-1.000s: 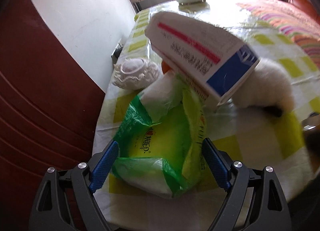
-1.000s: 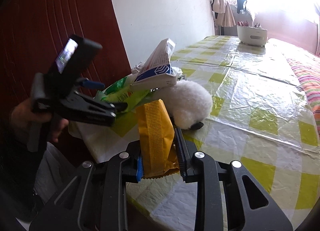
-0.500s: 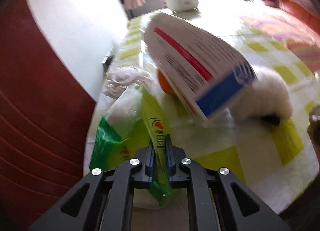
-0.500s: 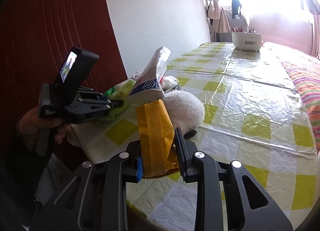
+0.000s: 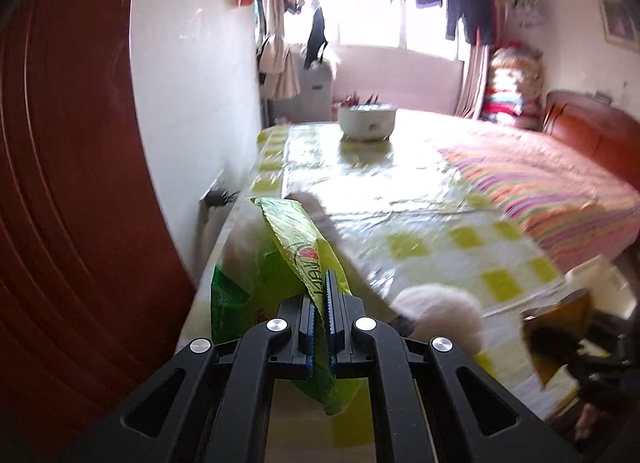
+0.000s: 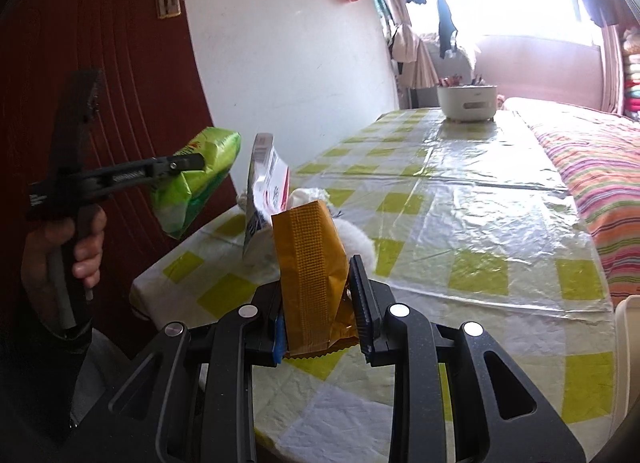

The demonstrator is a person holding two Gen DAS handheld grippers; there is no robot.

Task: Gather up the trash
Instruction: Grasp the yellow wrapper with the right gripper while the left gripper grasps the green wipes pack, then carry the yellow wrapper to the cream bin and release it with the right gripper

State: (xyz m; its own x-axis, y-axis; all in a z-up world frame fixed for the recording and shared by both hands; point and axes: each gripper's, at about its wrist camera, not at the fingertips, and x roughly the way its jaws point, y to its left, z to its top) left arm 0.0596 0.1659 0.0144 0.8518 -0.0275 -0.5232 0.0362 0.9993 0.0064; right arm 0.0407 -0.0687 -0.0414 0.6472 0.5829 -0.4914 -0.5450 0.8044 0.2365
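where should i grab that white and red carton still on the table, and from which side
Take the white and red carton by its upper edge, coming from above. In the right wrist view it stands tilted on end at the table corner, thin side up, so that free top edge fits between jaws. Its lower end is crowded by the white fluffy ball. Both grippers are already full, so one would have to drop its wrapper first.

Your orange packet [image 6: 310, 275] hides most of the fluffy white thing [image 6: 356, 239]; the left view is blurred.
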